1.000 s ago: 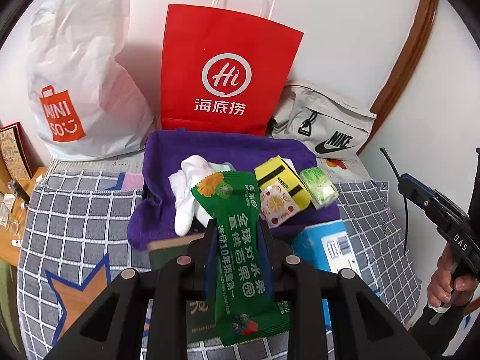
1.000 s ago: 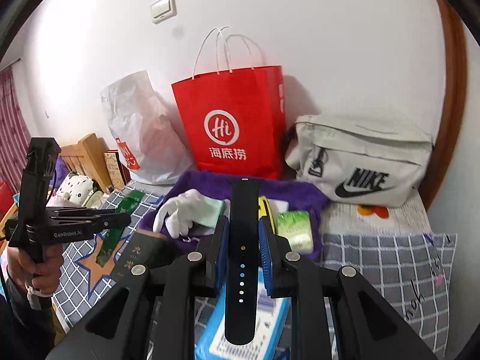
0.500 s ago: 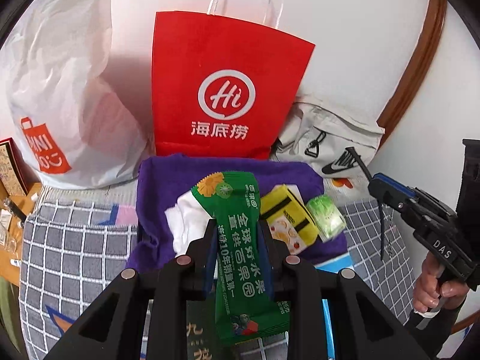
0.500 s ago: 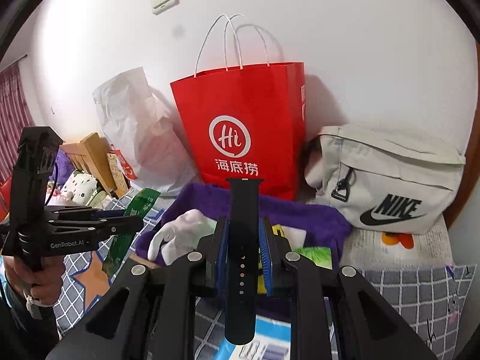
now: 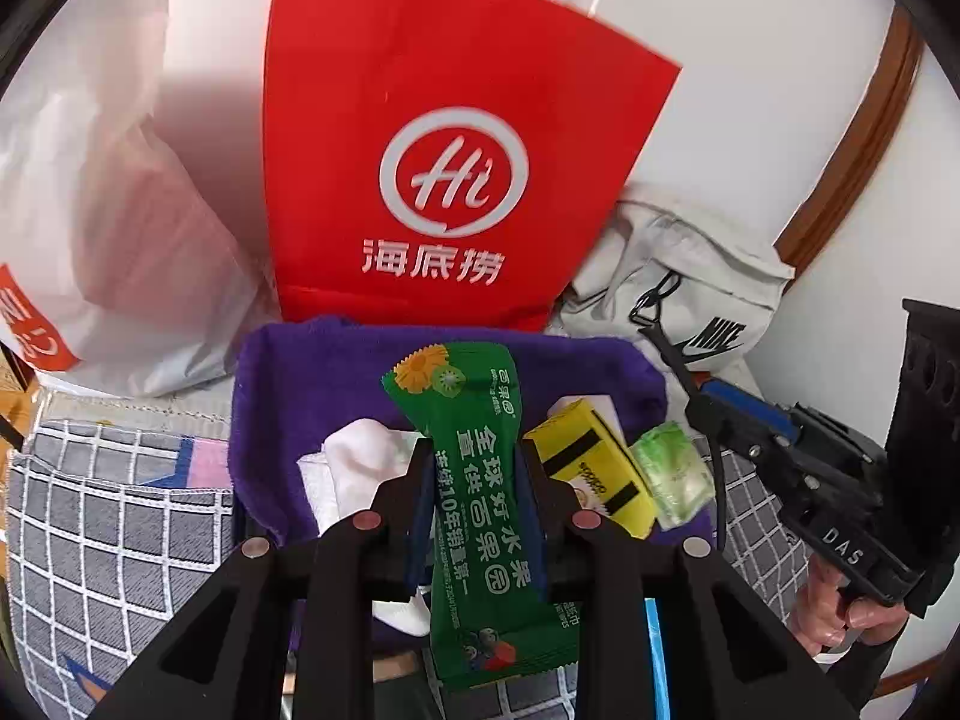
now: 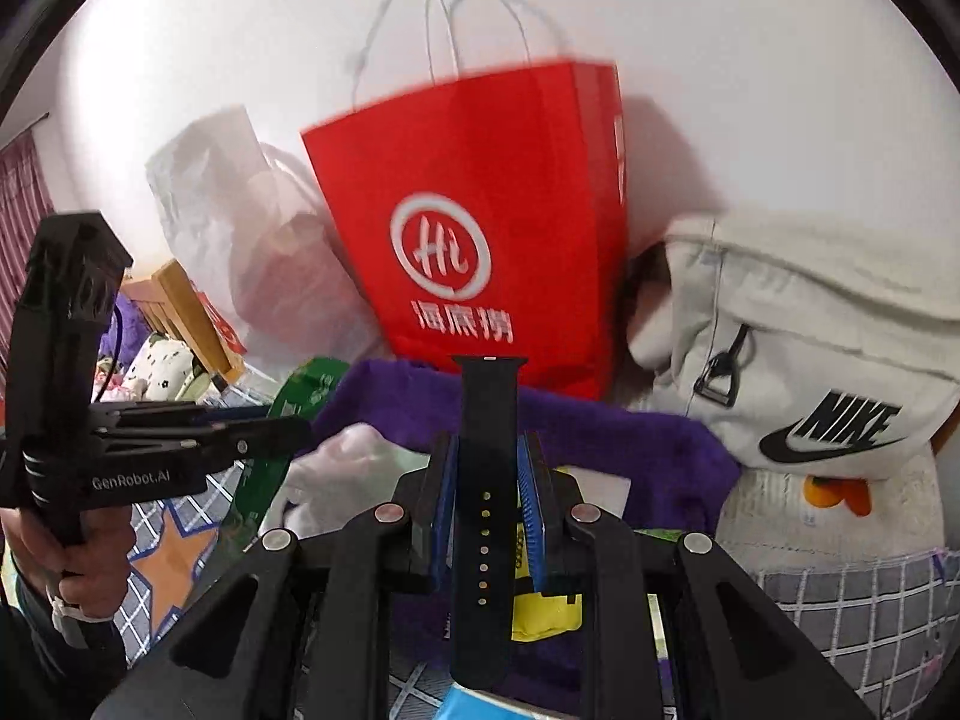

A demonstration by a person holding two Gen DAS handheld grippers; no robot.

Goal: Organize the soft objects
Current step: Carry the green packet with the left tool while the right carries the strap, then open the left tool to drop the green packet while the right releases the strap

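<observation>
My left gripper (image 5: pixel 477 468) is shut on a green snack packet (image 5: pixel 480 498) that stands upright between its pads, above a purple towel (image 5: pixel 312 372). On the towel lie a white glove (image 5: pixel 354 468), a yellow packet (image 5: pixel 594 474) and a small green packet (image 5: pixel 672 474). My right gripper (image 6: pixel 487 468) is shut on a black watch strap (image 6: pixel 486 480), also held upright over the purple towel (image 6: pixel 630 438). Each gripper shows in the other's view: the right gripper (image 5: pixel 696 402) at the right edge, the left gripper (image 6: pixel 294 435) at the left with the green packet (image 6: pixel 300 396).
A red paper bag (image 5: pixel 450 138) stands close behind the towel against the white wall. A white plastic bag (image 5: pixel 108 210) is left of it and a pale Nike pouch (image 6: pixel 810 342) right of it. Grey checked bedding (image 5: pixel 108 528) lies underneath, with a blue box (image 6: pixel 480 708) near the front.
Both grippers have moved forward toward the red bag, which now looms larger in both views. The packet and the strap stay clamped as before.
</observation>
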